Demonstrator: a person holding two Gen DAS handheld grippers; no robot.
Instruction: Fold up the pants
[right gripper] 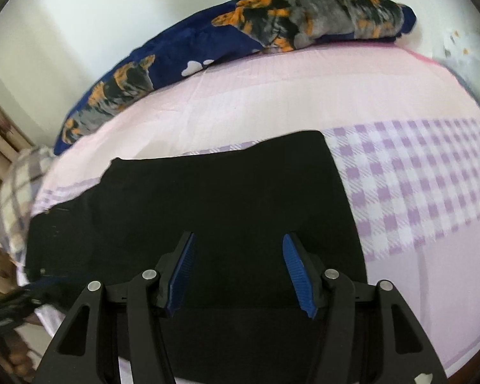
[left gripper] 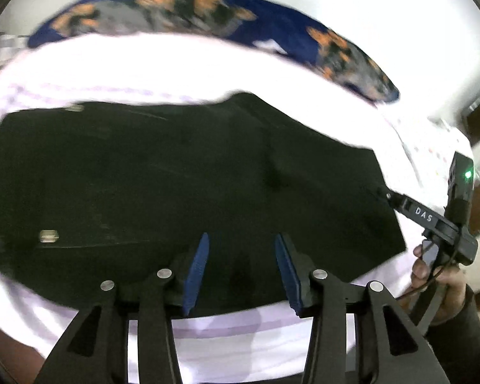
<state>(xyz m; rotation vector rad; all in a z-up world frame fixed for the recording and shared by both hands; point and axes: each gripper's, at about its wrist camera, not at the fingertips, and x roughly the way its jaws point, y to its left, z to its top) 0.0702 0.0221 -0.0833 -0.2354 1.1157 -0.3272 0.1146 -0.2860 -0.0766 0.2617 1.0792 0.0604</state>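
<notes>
Black pants [left gripper: 176,176], right claw [left gripper: 384,193] only in left view

Pale wall [right gripper: 64,32], bed with pink and lilac checked sheet [right gripper: 416,185], navy patterned blanket [right gripper: 188,44] along it

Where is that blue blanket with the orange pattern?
In both views the blue blanket lies along the bed's far edge against the white wall, beyond the black pants.
</notes>
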